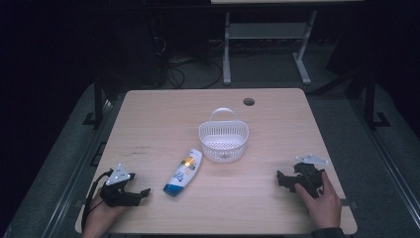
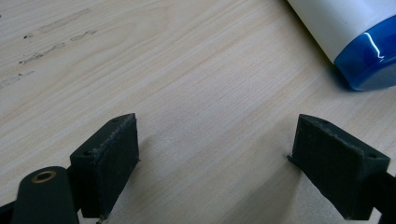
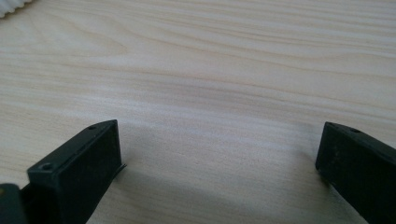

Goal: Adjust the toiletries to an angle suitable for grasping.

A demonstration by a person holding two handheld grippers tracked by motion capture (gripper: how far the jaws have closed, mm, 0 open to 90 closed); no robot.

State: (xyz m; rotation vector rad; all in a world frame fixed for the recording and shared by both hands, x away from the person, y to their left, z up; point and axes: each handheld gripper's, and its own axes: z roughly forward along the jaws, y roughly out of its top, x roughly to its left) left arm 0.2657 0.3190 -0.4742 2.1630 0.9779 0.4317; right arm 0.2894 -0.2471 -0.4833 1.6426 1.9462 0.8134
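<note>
Lying flat, one bottle (image 1: 183,173), one basket (image 1: 223,139), two tongs (left (image 2: 215,158), right (image 3: 219,163)) spread, empty.

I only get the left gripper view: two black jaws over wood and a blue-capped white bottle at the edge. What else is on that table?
Observer: A white basket with a handle stands just beyond the bottle.
Operator: Is the bottle standing?
Observer: No, it lies on its side, blue cap toward the person.
Operator: Where's the other hand?
Observer: The right gripper rests near the table's right edge, jaws open, nothing between them.
</note>
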